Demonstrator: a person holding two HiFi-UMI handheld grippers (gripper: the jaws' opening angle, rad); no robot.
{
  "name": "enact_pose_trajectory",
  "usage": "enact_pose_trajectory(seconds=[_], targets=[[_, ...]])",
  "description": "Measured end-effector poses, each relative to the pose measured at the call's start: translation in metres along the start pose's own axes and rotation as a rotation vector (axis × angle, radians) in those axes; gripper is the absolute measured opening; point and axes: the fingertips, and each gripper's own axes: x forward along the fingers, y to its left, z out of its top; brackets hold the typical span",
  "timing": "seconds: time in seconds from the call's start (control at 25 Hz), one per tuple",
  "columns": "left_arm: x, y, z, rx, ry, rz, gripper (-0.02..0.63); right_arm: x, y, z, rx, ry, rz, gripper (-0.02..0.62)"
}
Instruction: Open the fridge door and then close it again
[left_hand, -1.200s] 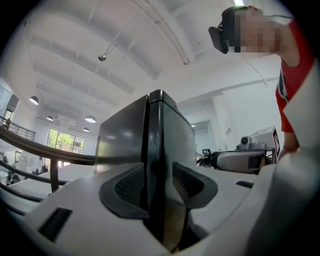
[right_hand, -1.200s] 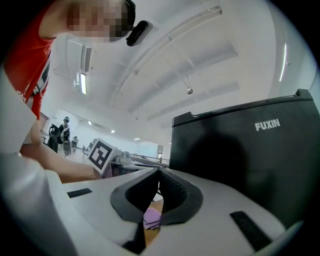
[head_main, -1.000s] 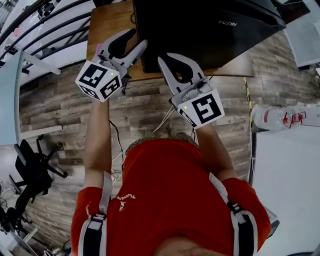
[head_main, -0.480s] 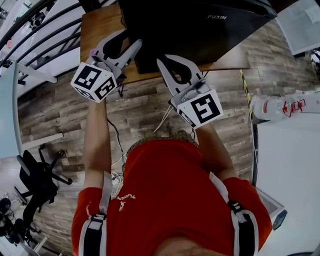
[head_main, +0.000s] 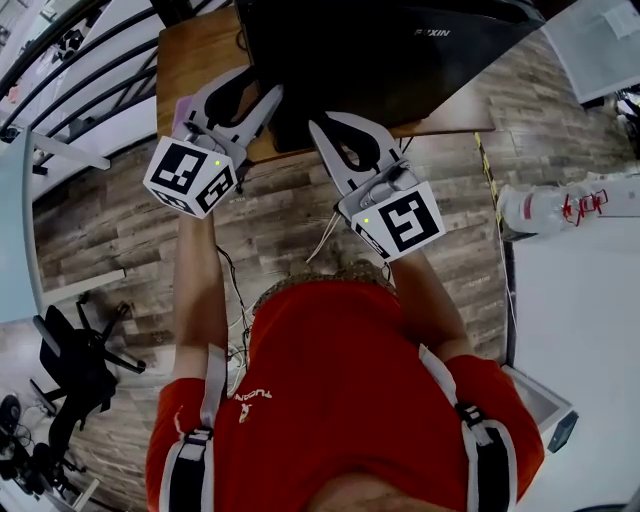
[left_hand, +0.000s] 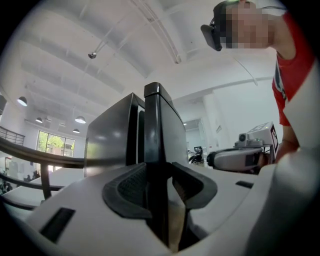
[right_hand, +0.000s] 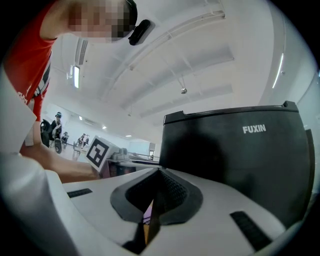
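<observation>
**Left jaws narrowing on the door edge; door not yet swung**

Setup: the black fridge stands on the wooden table, directly ahead of both grippers. Its front faces the person.

Change noted: against the 2 earlier head views, both hands sit in much the same place. The 1 real change is at the left gripper, whose jaws have just been closing a little from their widest. In the left gripper view, the upright door edge stands between them. The jaws are spread, one face close against the edge and a sliver of gap showing at the other. This is no pinch yet.

The right gripper has its jaws pressed together on nothing. It is level and near the fridge front, apart from the left.

Door: it looks shut or barely cracked; the seam does not settle which.

Judgement: this is the start of the opening step. The grasp is being set, and the pull comes next once the jaws bite. Closing the door remains entirely ahead.
</observation>
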Motion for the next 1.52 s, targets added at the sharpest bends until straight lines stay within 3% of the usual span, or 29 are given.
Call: enact_pose_trajectory(seconds=[0.6,0.96,1.28,1.52], targets=[[-0.031,-0.086,0.006,-0.011,-0.044,-0.018,0.139,-0.052,0.008,0.005,0.019,0.001,-0.044,0.026],[-0.044,-0.147,0.008,0.004,-0.029,0.05,0.132,-0.112,0.014,0.021,0.032,-0.051,0.001,0.026],[-0.044,-0.23,0.01,-0.023,-0.051,0.138,0.127,-0.199,0.02,0.027,0.042,-0.05,0.081,0.028],[-0.034,-0.28,0.011,-0.022,-0.03,0.147,0.126,-0.248,0.024,0.028,0.075,-0.046,0.095,0.028]])
